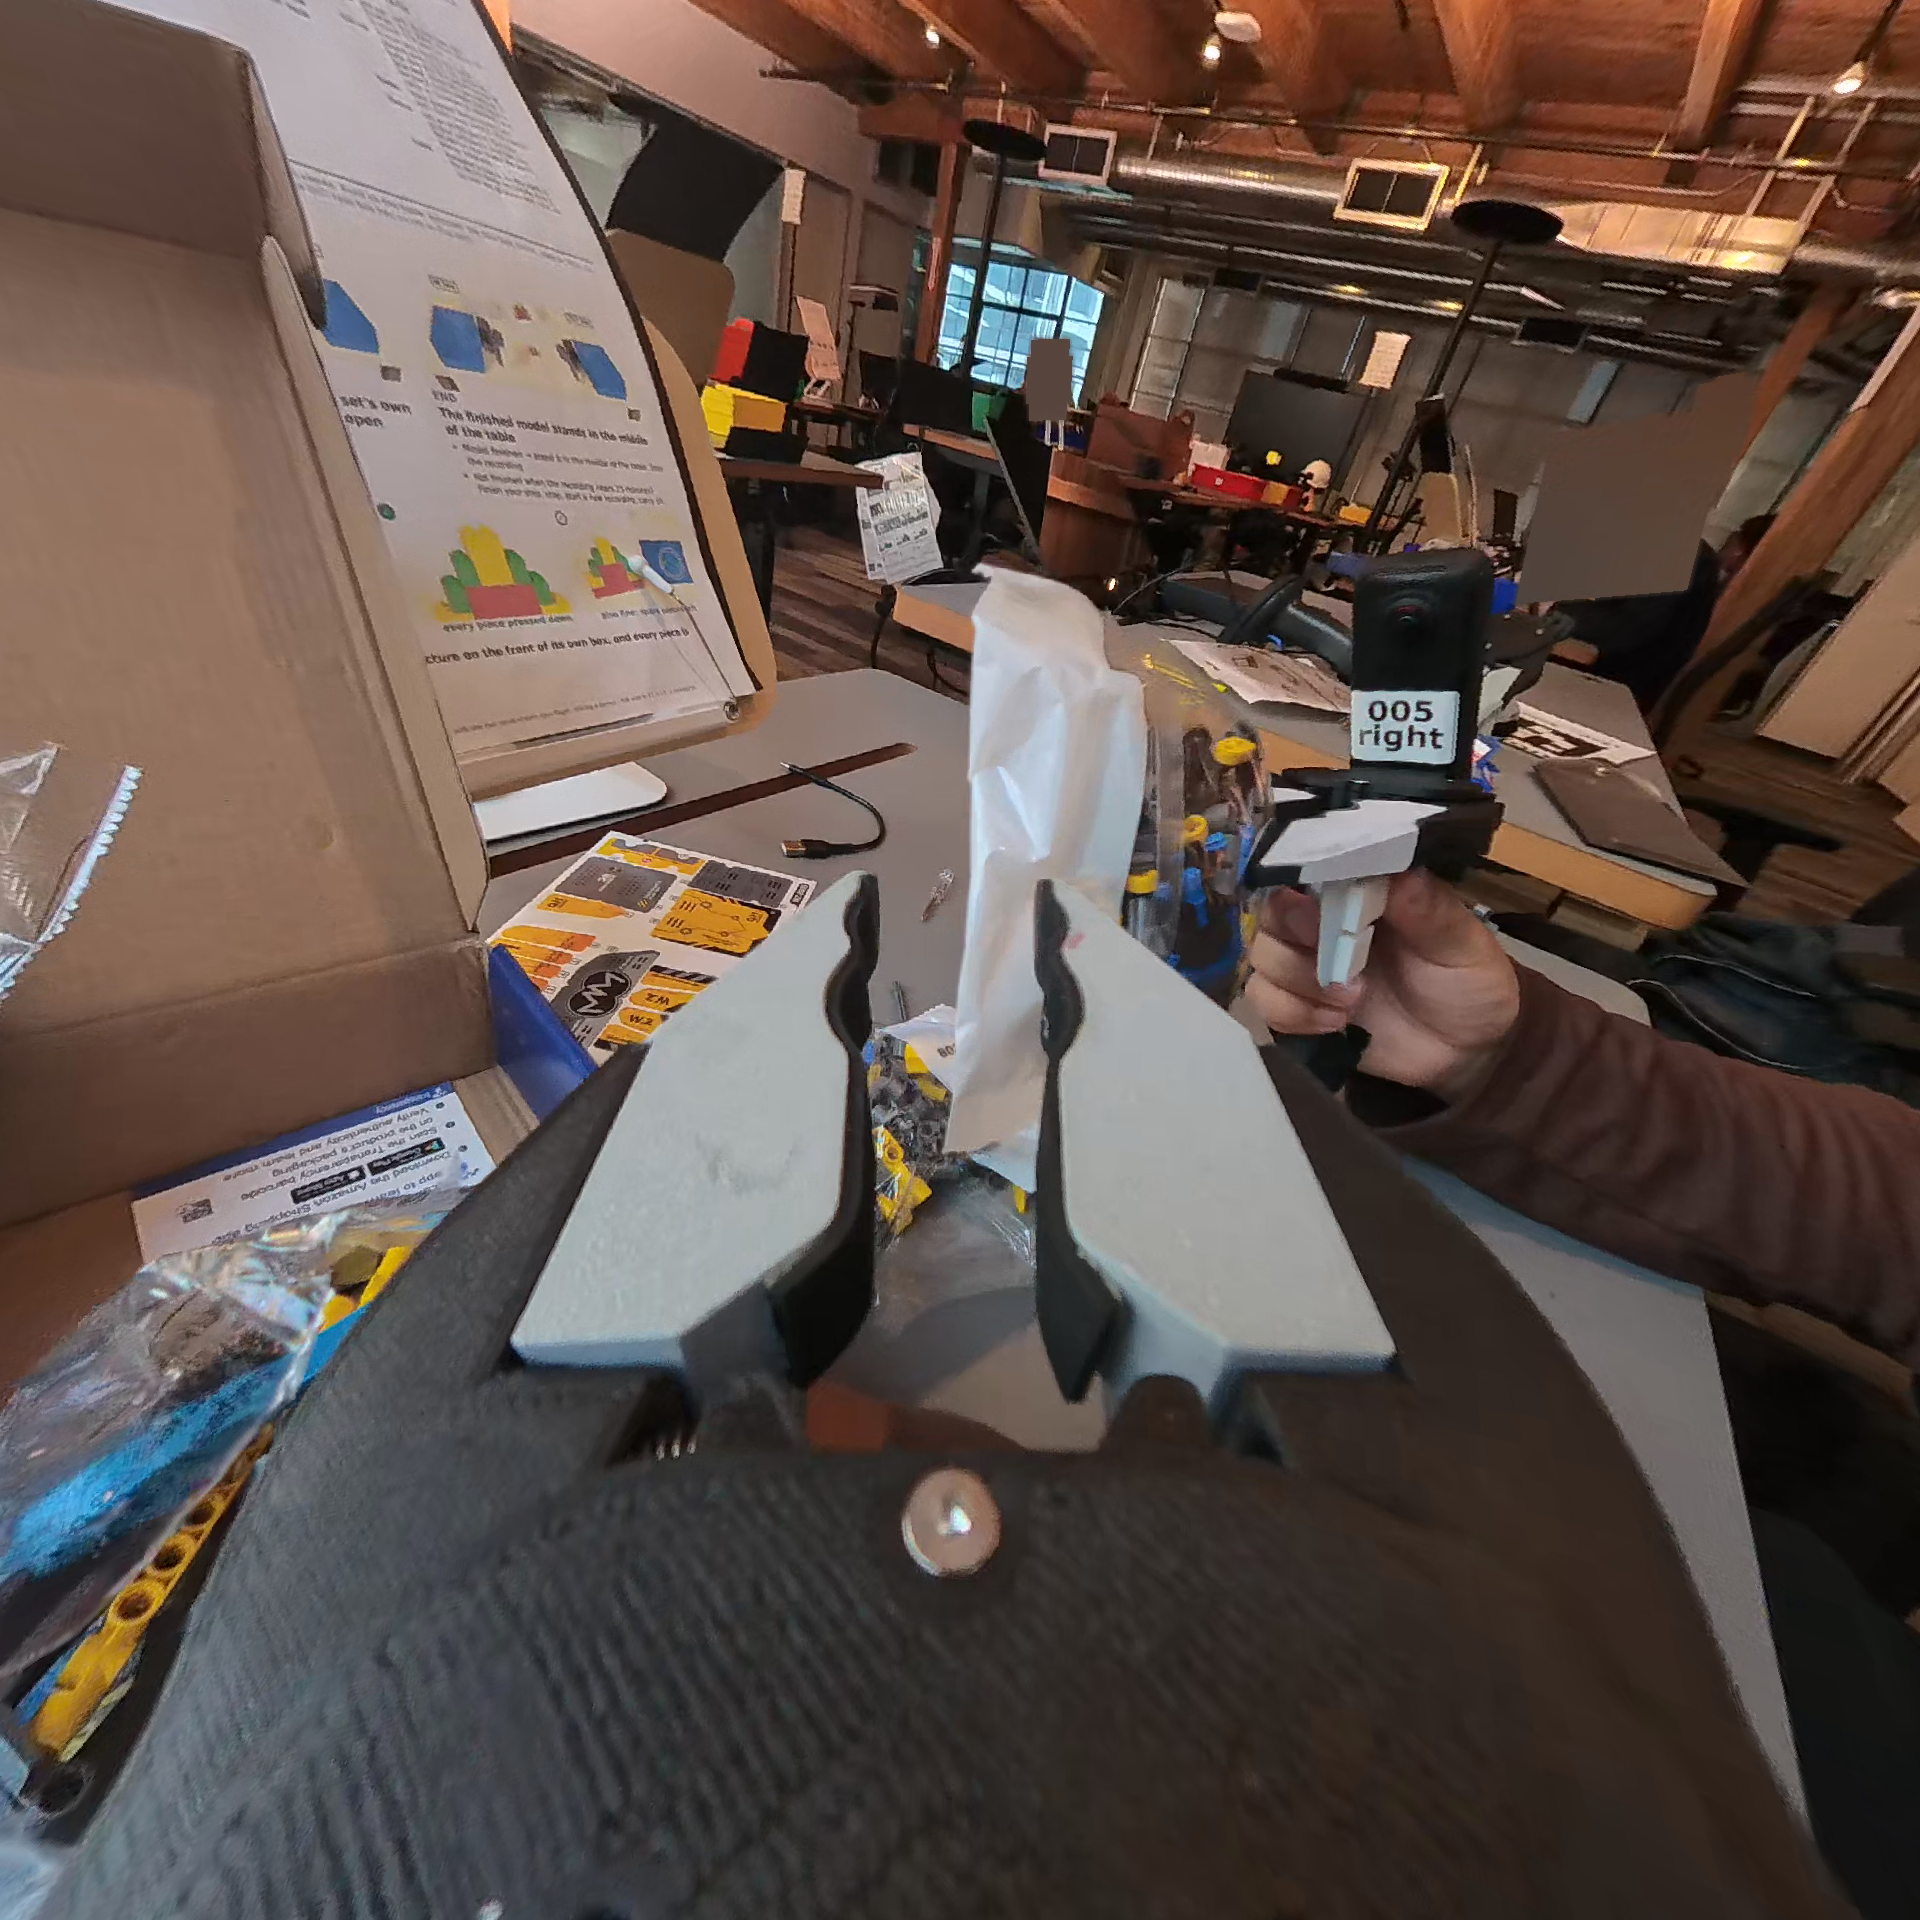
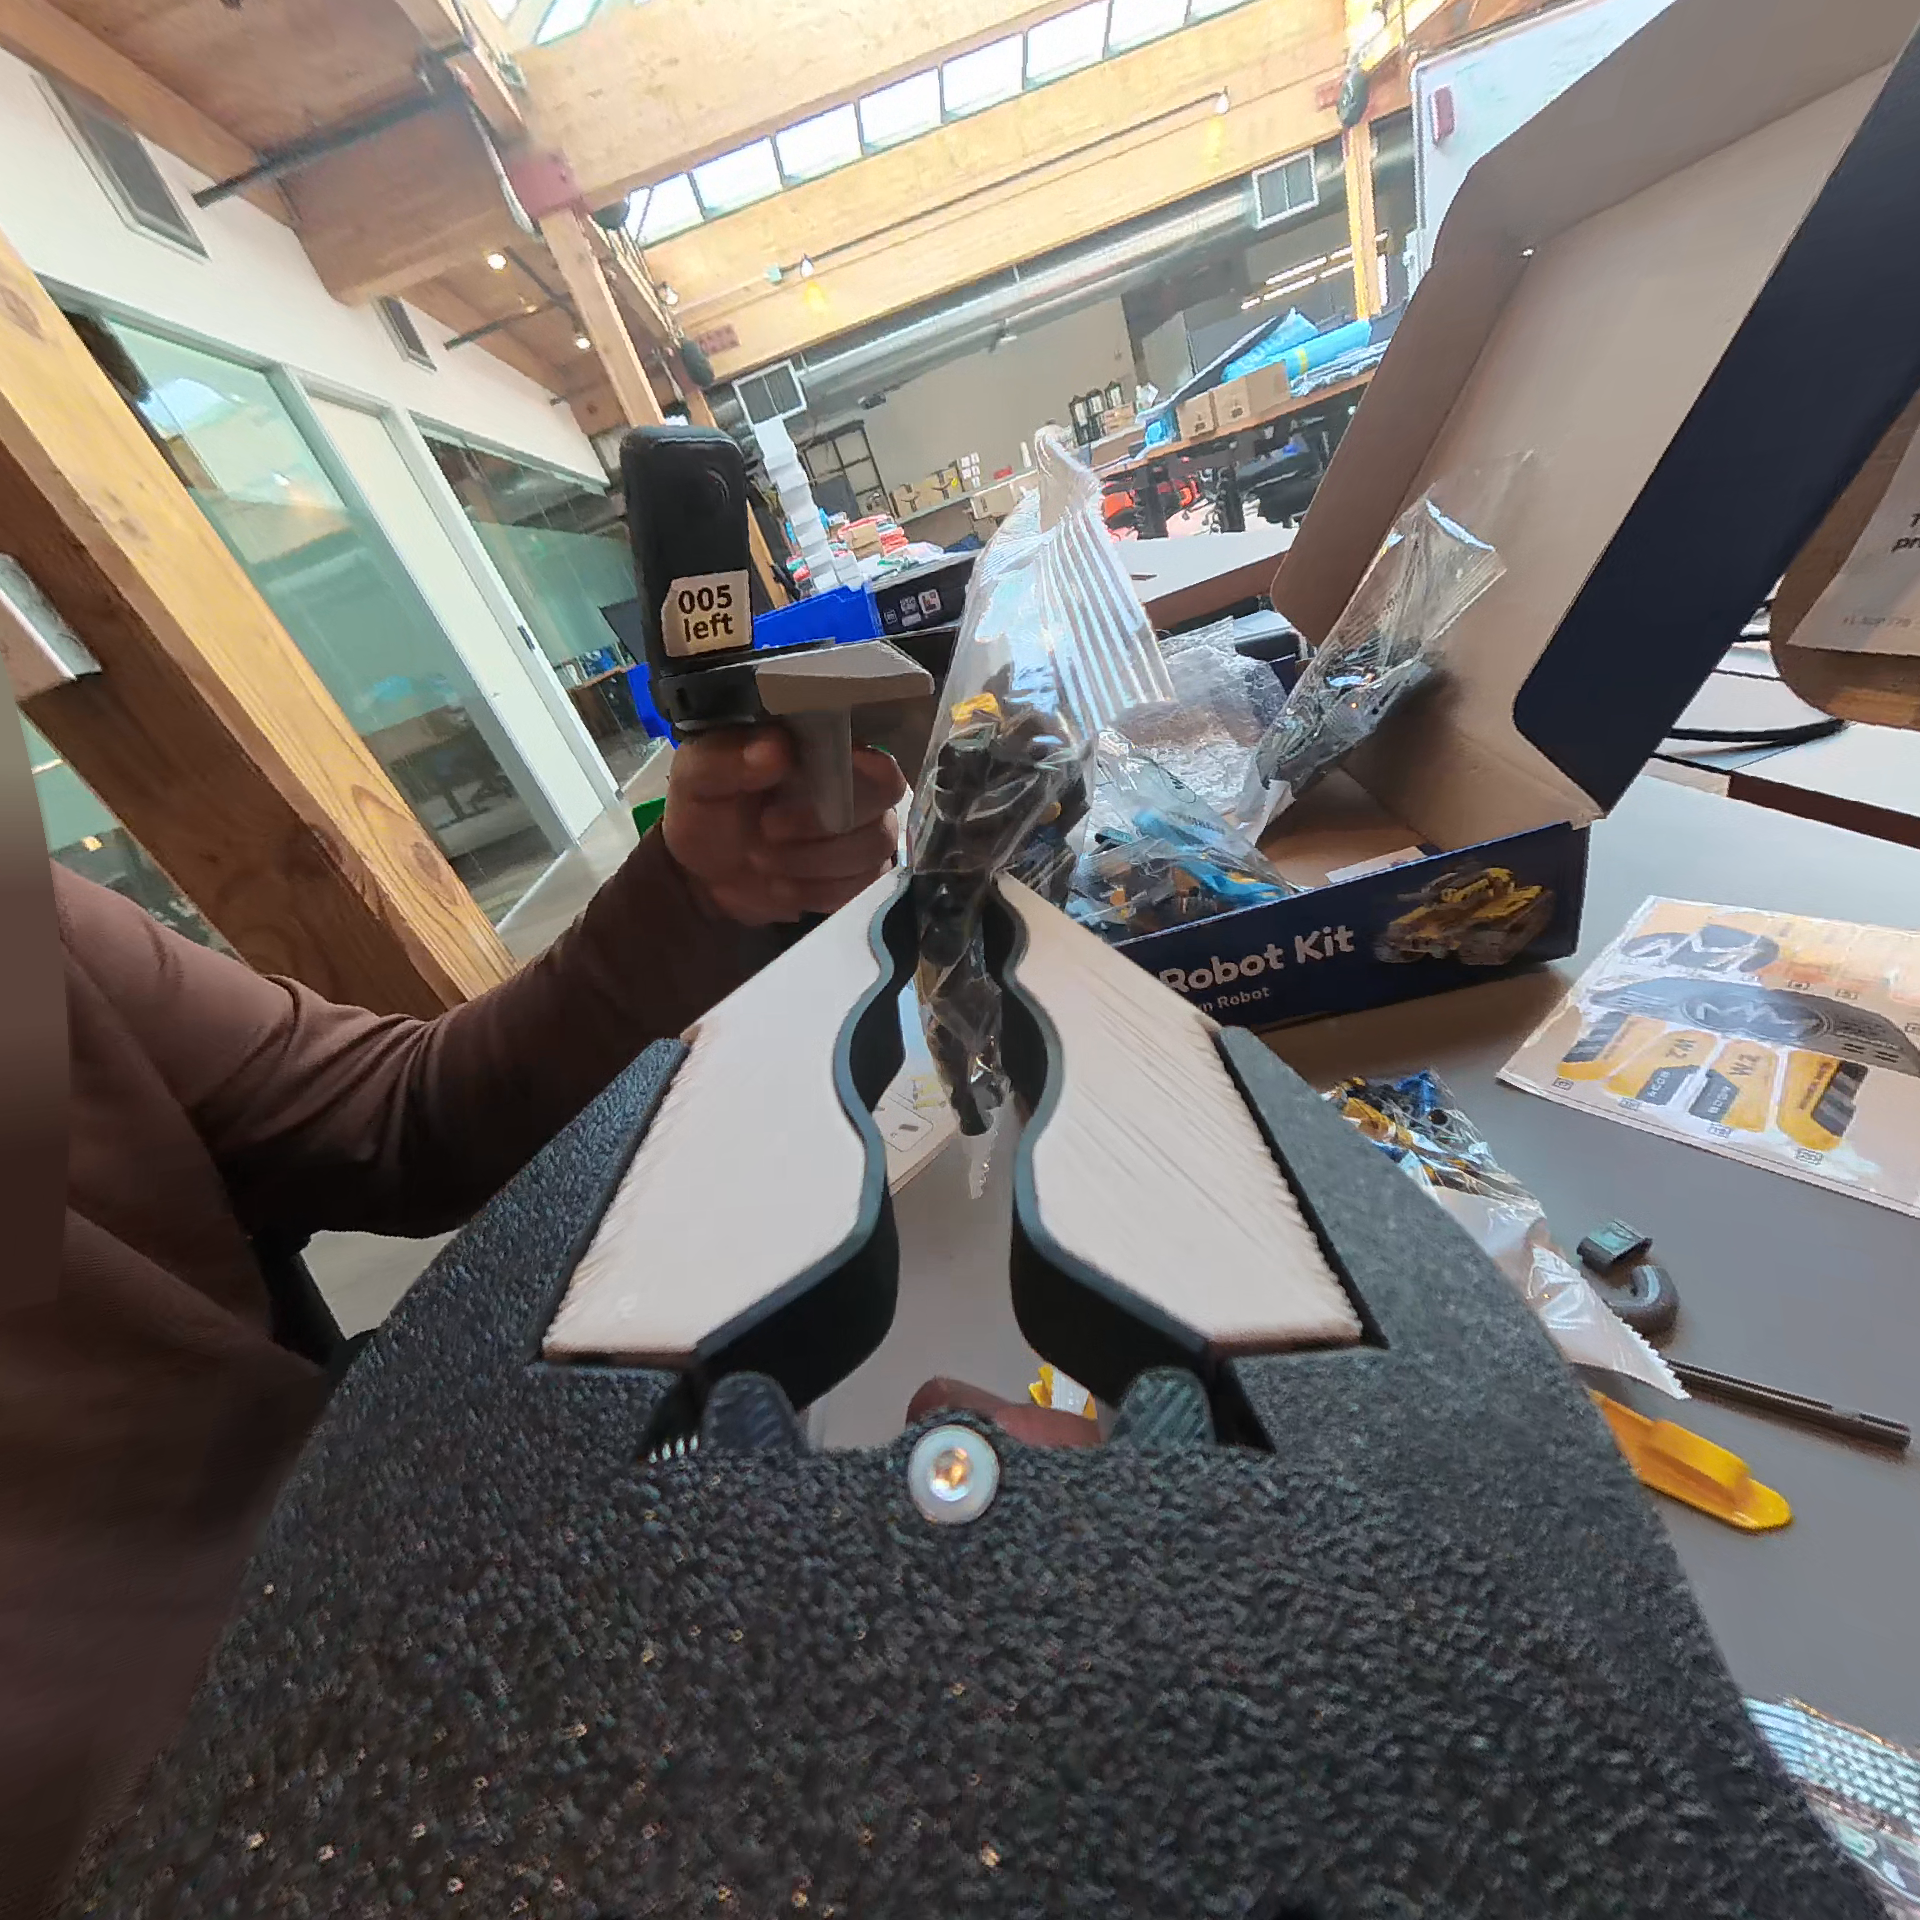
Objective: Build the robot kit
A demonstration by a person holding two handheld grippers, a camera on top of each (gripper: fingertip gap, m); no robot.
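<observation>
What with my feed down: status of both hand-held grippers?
Right hand-held gripper shut on bag. Left hand-held gripper open, at bag's white end. Open box behind.

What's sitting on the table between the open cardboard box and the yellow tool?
In the right wrist view, a sticker sheet and a clear bag of small parts lie between the open box and the yellow tool.

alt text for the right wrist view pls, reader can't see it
The right hand-held gripper pinches a clear plastic bag of dark and yellow parts, held upright above a grey table. Behind it, a hand holds the left hand-held gripper; an open kit box with more bags and a sticker sheet sit to the right.
</observation>
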